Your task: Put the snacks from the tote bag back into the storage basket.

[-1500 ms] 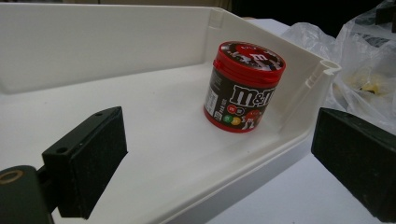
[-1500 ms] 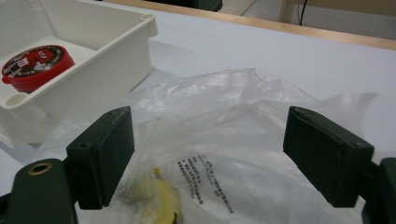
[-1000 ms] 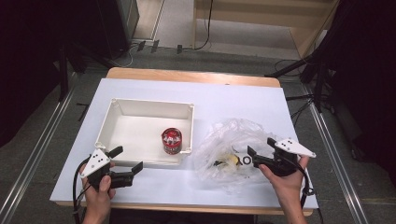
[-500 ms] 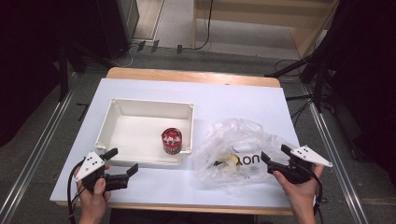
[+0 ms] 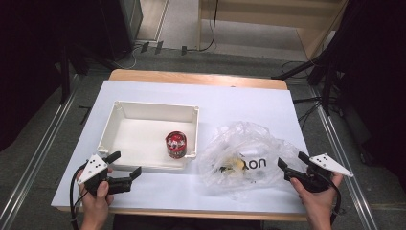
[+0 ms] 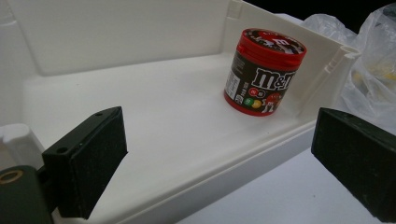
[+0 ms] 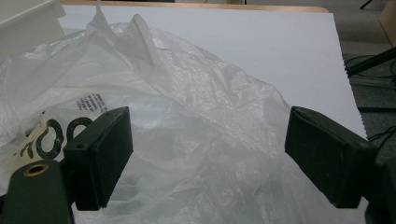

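My left gripper (image 5: 125, 164) spread wide, empty, just outside tray (image 5: 143, 109) near rim. Candy jar (image 5: 176, 144) upright in tray's right end, axis vertical. My right gripper (image 5: 290, 163) spread, empty, at bag (image 5: 249, 143) right of tray.

In the high view, whatever lies inside the clear plastic bag (image 5: 251, 155) is veiled by crumpled film; a yellowish lump and dark bits at its 7 o'clock side cannot be identified. The print on the bag reads only in part, its letters folded under. The small label text on the red candy jar (image 6: 262, 72) is too fine to read in the left gripper view, and the tray (image 6: 140, 84) is cut off at 9 and 12 o'clock there. In the right gripper view the bag runs off at 9 and 6 o'clock, and the tray corner (image 7: 28, 18) is clipped at 11 o'clock.
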`<state>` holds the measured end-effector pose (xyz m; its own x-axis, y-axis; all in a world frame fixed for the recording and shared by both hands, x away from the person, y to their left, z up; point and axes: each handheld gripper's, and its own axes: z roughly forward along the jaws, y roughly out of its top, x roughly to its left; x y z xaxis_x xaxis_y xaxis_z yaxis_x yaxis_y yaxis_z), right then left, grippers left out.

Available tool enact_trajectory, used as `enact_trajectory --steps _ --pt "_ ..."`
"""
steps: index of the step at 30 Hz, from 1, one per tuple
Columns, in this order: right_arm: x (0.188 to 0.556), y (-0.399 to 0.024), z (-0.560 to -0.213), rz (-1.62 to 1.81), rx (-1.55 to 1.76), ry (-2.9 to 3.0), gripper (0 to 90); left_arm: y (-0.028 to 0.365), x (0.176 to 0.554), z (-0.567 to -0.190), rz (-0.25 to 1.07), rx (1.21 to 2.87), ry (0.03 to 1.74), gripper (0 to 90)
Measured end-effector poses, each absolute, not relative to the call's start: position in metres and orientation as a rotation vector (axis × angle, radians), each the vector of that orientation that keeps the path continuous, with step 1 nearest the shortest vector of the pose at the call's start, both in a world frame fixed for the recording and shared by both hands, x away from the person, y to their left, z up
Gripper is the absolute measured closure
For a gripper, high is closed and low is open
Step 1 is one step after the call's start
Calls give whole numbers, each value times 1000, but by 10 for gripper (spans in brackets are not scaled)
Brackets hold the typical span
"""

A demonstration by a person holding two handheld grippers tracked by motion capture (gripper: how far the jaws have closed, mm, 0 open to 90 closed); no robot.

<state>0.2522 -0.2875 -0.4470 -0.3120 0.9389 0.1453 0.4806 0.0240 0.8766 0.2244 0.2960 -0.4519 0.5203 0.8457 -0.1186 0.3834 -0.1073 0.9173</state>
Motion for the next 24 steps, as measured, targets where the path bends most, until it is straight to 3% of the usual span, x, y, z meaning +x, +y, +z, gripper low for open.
enact_trajectory --steps 24 --pt "254 -286 -448 1239 1434 1825 158 295 225 -453 551 1716 1048 35"
